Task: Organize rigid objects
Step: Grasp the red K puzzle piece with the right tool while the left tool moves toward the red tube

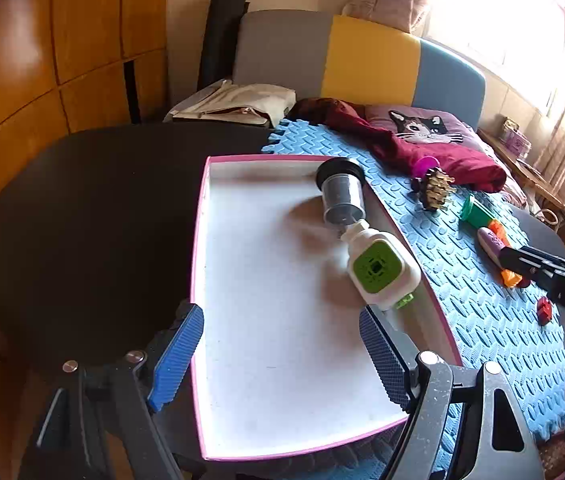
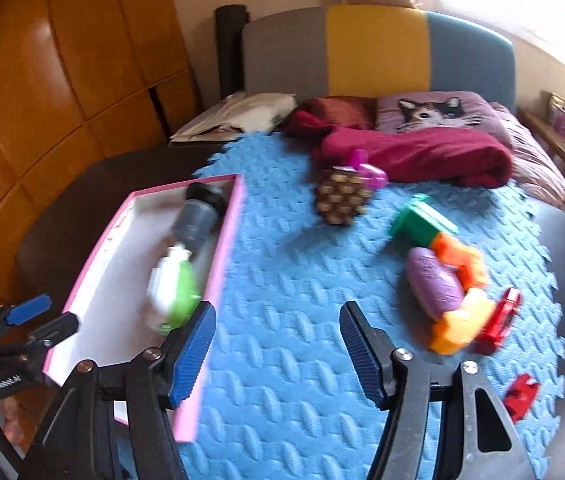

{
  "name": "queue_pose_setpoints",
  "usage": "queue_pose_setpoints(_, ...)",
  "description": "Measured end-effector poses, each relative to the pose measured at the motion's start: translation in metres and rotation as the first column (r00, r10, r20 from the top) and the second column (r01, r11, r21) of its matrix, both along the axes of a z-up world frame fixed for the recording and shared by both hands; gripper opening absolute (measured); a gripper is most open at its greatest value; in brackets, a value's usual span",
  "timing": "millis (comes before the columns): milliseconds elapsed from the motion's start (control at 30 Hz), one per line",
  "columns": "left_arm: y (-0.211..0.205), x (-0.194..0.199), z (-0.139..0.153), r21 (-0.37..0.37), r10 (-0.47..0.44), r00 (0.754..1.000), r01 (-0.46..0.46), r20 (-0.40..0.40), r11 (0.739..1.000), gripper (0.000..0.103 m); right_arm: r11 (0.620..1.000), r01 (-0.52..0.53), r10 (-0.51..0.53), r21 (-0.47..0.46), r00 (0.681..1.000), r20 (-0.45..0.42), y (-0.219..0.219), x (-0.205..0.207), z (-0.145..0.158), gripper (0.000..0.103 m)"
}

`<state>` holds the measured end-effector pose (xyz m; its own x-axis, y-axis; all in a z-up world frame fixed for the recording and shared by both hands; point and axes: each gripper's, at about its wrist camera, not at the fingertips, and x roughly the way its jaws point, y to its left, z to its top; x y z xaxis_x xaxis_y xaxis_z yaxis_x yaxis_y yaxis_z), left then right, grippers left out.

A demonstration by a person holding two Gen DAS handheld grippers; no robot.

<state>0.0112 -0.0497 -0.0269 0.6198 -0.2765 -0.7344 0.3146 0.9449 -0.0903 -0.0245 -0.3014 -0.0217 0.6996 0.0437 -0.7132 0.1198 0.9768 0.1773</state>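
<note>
Clutter spreads over a blue interlocking foam mat (image 2: 282, 280) laid on a dark round table (image 1: 82, 208): a brown bristly brush head with a magenta handle (image 2: 340, 196) lies at the far side just in front of a crumpled maroon cloth (image 2: 422, 156), and to the right sit a green and orange plastic toy (image 2: 438, 236), a purple oval toy (image 2: 434, 284) touching it, a yellow-orange piece (image 2: 458, 324) and two small red plastic parts (image 2: 498, 320), the nearer one (image 2: 520, 396) apart from the rest. On the left stands a shallow white tray with a pink rim (image 1: 266, 312), partly on the mat and partly on the table; inside it, along its right wall, lie a clear grey plastic cup with a black lid (image 1: 340, 192) and a white squarish bottle with a green cap (image 1: 378, 270), end to end and touching. The left gripper (image 1: 282, 356) hovers over the near end of the tray, its blue ribbed pads (image 1: 174, 360) well apart and empty. The right gripper (image 2: 278, 352) hangs over bare mat between the tray wall and the toys, jaws likewise spread, nothing between them. In the right wrist view the left gripper's black body reads "GenRobot.AI". A cat-print pillow (image 2: 434, 112) rests beyond the mat.
</note>
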Motion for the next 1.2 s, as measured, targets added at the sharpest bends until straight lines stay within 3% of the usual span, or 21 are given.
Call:
queue_pose_setpoints(267,-0.022,-0.005,0.009,-0.001,-0.084,0.996,0.084,0.013,0.996,0.081,0.978,0.206,-0.206,-0.038,0.979,-0.003,-0.085,-0.034,0.001,0.065)
queue_pose_setpoints(367,-0.035,-0.005,0.014,-0.014,-0.125,0.992,0.125,0.016,0.992,0.081,0.941,0.338,-0.339,-0.022,0.941,-0.006,-0.127,-0.05,-0.001,0.065)
queue_pose_setpoints(500,-0.063,-0.009,0.021,-0.002,-0.209,0.977,0.209,0.033,0.978,0.08,0.853,0.52,-0.519,0.037,0.854,-0.028,-0.182,-0.075,-0.018,0.065)
queue_pose_setpoints(633,-0.097,-0.012,0.021,0.018,-0.289,0.957,0.289,0.028,0.957,0.08,0.777,0.604,-0.595,0.18,0.797,-0.105,-0.214,-0.09,-0.036,0.065)
queue_pose_setpoints(800,-0.138,-0.011,0.01,-0.002,-0.36,0.932,0.36,-0.041,0.933,0.078,0.78,0.582,-0.563,0.23,0.813,-0.148,-0.217,-0.088,-0.044,0.065)
queue_pose_setpoints(900,-0.157,-0.015,0.006,0.022,-0.387,0.921,0.388,-0.044,0.922,0.078,0.79,0.57,-0.547,0.224,0.821,-0.162,-0.212,-0.087,-0.048,0.063)
queue_pose_setpoints(1200,-0.188,-0.011,-0.001,0.055,-0.428,0.901,0.432,-0.065,0.9,0.078,0.851,0.485,-0.417,0.202,0.858,-0.3,-0.191,-0.072,-0.069,0.063)
